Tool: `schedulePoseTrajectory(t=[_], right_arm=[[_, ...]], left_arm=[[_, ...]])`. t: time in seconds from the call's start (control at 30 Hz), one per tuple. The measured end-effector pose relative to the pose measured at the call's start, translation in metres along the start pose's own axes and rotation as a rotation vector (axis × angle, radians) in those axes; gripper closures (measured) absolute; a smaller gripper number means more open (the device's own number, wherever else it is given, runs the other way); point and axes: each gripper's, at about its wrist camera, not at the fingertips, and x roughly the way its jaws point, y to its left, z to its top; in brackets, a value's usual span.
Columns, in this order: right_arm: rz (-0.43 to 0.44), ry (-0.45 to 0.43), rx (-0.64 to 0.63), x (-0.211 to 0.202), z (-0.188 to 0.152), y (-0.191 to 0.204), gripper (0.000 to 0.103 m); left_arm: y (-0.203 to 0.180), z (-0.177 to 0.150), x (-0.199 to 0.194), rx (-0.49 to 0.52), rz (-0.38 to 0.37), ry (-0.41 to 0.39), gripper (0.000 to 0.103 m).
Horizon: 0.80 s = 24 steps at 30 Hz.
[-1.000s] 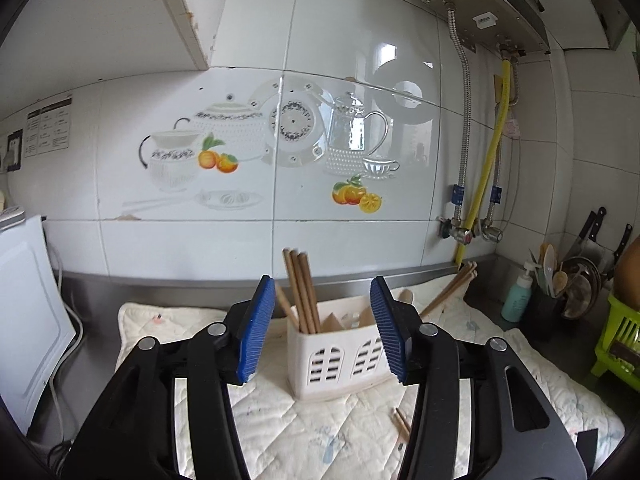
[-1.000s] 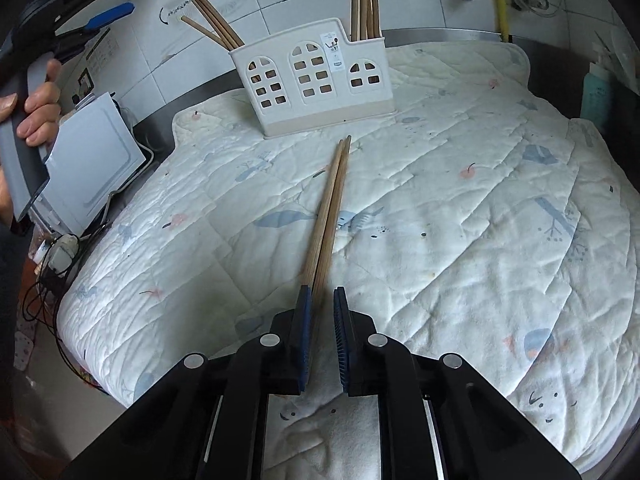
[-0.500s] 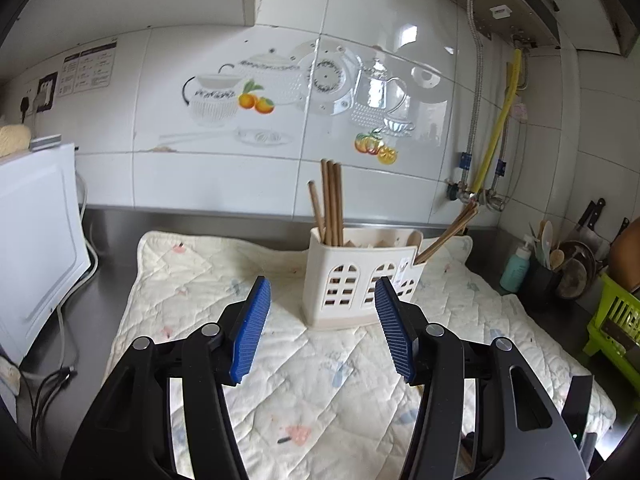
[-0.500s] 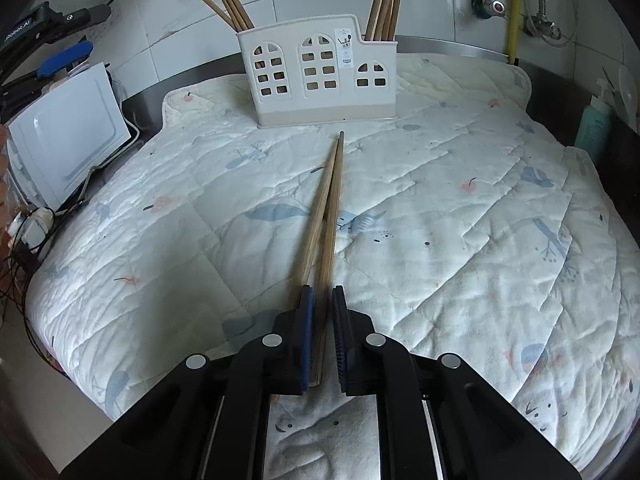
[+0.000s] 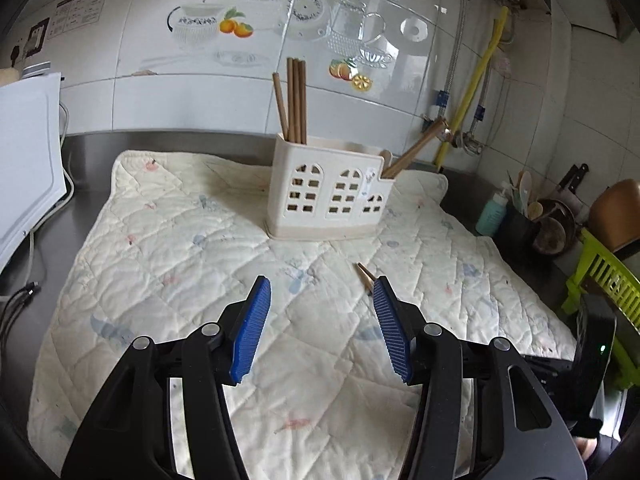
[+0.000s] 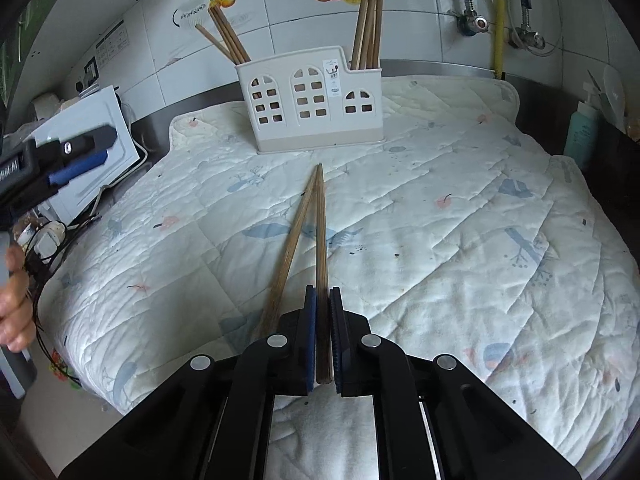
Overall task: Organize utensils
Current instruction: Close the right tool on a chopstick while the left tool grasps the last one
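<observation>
A white utensil holder (image 6: 310, 104) with arched cut-outs stands at the back of the quilted mat (image 6: 460, 240); several wooden chopsticks stand in its left and right compartments. It also shows in the left wrist view (image 5: 330, 196). My right gripper (image 6: 323, 304) is shut on one wooden chopstick (image 6: 321, 240) that points toward the holder. A second chopstick (image 6: 290, 248) lies on the mat beside it, just left of the jaws, tips meeting. My left gripper (image 5: 320, 312) is open and empty above the mat; the chopstick tips (image 5: 365, 272) show by its right finger.
A white board (image 5: 28, 160) and cables (image 5: 20, 296) sit at the mat's left. A teal bottle (image 5: 493, 212), a utensil pot, pans and a green rack (image 5: 604, 276) stand to the right. The tiled wall and pipes (image 5: 472, 80) are behind the holder.
My left gripper has pulled back and tilted down toward the mat, still open. The right gripper stays shut; one chopstick now lies splayed left, outside the jaws.
</observation>
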Motion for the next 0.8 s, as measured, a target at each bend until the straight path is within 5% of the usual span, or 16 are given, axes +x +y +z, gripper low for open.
schedulePoseTrajectory(t=[0.27,0.5,0.8], right_arm=[[-0.006,-0.072,0.002,-0.038,0.012,-0.022,0.097],[-0.004,-0.108,-0.003,-0.054,0.017,-0.035,0.097],[0.013,-0.106,0.000,-0.053,0.016,-0.040,0.097]], left_arm=[[-0.055,-0.049,0.012,0.015,-0.050,0.066,0.051],[-0.086,-0.080,0.035,-0.016,-0.065,0.134,0.073],[-0.105,-0.096,0.058,-0.012,-0.048,0.175,0.081]])
